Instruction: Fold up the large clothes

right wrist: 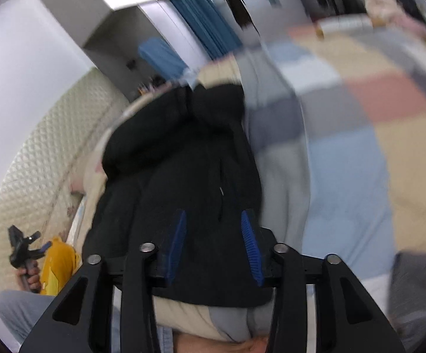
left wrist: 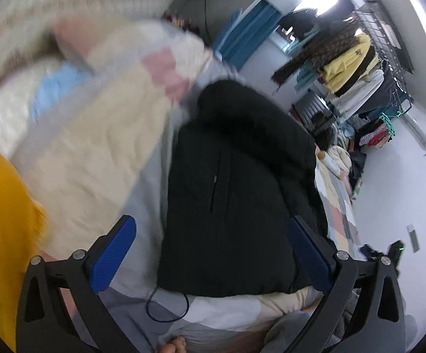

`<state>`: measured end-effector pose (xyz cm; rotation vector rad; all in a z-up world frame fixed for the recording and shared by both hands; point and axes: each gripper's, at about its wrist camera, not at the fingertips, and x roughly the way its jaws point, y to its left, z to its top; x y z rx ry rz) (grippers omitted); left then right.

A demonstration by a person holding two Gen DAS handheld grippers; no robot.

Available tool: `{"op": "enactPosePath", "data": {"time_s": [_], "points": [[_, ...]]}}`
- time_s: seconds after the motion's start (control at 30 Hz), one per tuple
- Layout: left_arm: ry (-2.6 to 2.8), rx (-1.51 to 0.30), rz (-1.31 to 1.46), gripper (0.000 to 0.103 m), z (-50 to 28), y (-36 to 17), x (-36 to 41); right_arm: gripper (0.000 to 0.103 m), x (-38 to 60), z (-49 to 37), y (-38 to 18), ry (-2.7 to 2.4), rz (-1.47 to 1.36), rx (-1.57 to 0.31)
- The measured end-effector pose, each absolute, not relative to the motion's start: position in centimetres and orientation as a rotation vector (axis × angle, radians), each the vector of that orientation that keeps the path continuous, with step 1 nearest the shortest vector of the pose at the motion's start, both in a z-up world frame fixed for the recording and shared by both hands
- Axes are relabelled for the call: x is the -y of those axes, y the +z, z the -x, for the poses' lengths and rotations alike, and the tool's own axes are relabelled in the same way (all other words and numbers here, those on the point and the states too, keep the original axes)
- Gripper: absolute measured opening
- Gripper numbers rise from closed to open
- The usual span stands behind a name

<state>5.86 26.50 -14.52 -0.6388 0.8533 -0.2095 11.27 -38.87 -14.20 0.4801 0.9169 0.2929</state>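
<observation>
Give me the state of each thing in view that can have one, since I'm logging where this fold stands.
Black jacket: lying on the bed in a compact bundle, held by neither gripper.
Left gripper: open wide, holding nothing.
Right gripper: open, nothing visibly pinched.
Patchwork quilt: spread over the bed under the jacket.
Blue curtain: hanging drawn together.
Clothes rack: loaded with hanging garments.

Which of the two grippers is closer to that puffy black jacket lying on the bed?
The right gripper is nearer: its fingers are right over the puffy black jacket, partly open. The left gripper is wide open and held off to the side, as the right view shows.
</observation>
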Motion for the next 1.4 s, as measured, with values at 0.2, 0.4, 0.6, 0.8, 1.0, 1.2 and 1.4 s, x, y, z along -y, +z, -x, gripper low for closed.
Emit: {"op": "enactPosePath", "data": {"time_s": [0.2,0.4,0.6,0.8,1.0,1.2,1.4], "points": [[-0.258,-0.967,0.729,0.094,-7.4,-21.5,-25.0,0.071,38.4,-12.3,-20.6,0.297,-0.530,-1.024],[-0.305,-1.020,0.761,0.076,-7.7,-24.3,-23.7,0.071,37.8,-12.9,-24.4,0.330,-0.591,-1.090],[-0.326,-1.042,0.749,0.067,-7.6,-25.1,-23.2,0.072,35.3,-12.8,-23.0,0.475,-0.557,-1.077],[-0.408,-0.987,0.746,0.065,-7.3,-24.2,-23.8,0.077,34.9,-12.6,-22.2,0.541,-0.531,-1.040],[-0.371,-1.043,0.741,0.065,-8.6,-25.9,-22.6,0.075,34.4,-13.1,-24.7,0.508,-0.539,-1.104],[-0.399,-1.041,0.730,0.034,-8.5,-24.5,-21.6,0.023,33.2,-12.4,-22.1,0.549,-0.478,-1.056],[-0.429,-0.964,0.789,0.018,-8.2,-20.2,-22.5,0.014,33.3,-12.3,-16.2,0.584,-0.483,-0.917]]}}
